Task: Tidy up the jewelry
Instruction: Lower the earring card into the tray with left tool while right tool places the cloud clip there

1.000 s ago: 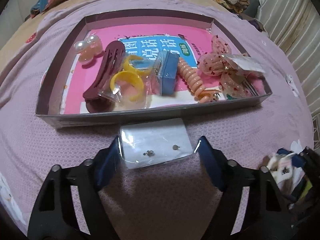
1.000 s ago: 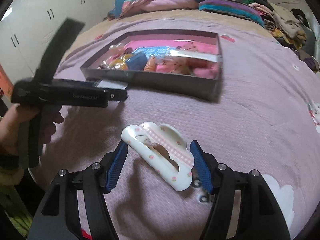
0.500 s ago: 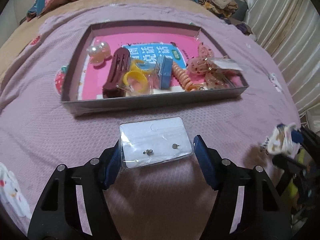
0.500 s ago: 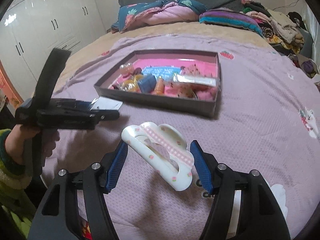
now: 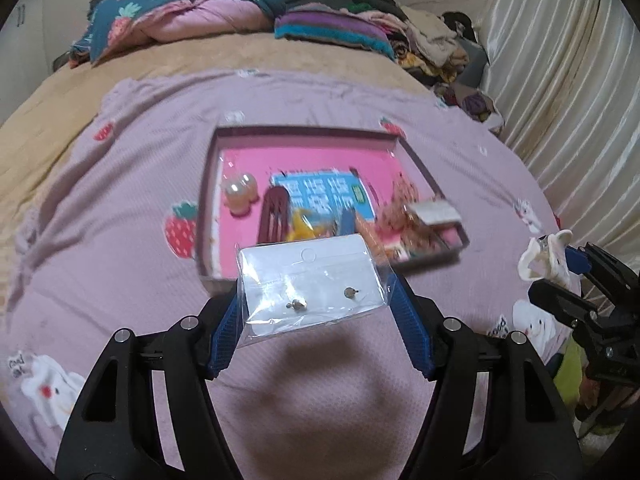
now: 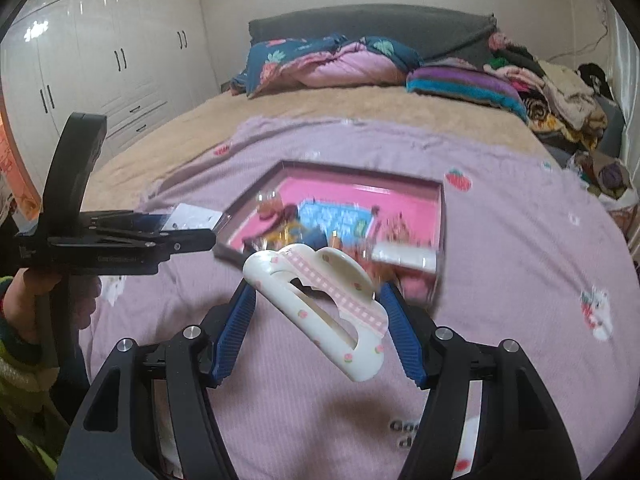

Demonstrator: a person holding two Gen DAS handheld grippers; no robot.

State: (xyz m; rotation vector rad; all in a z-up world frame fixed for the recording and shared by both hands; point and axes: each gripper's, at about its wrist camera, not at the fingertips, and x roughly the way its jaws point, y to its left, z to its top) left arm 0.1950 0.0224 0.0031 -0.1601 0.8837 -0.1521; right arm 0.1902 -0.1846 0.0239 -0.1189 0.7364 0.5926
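Left wrist view: left hand-held gripper, blue ribbed pads clamped on the two side edges of a clear plastic packet holding a white card and two small earring studs; its jaws have just been closing onto the packet, which is carried clear of the lilac blanket covering the bed. Beyond the packet, a shallow grey-walled tray with a pink printed floor lies on the blanket; contents, blurred: a pale bow-shaped clip at the left, a dark red hair clip, yellow rings, a blue item, a coiled peach hair tie, speckled pink pieces and a small carded item at the right. At the right edge, the right hand-held gripper with a white clip at its tip. Right wrist view: right hand-held gripper, pads gripping a white cloud-shaped claw clip with a pink checked band and small pink flowers; the clip is tilted, its lower end toward the right pad, and raised above the blanket. The tray sits farther back, centre; the left gripper enters from the left, held by a hand in a green-and-yellow sleeve, packet at its tip near the tray's left corner. Background: folded quilts, a clothes pile, white wardrobe.
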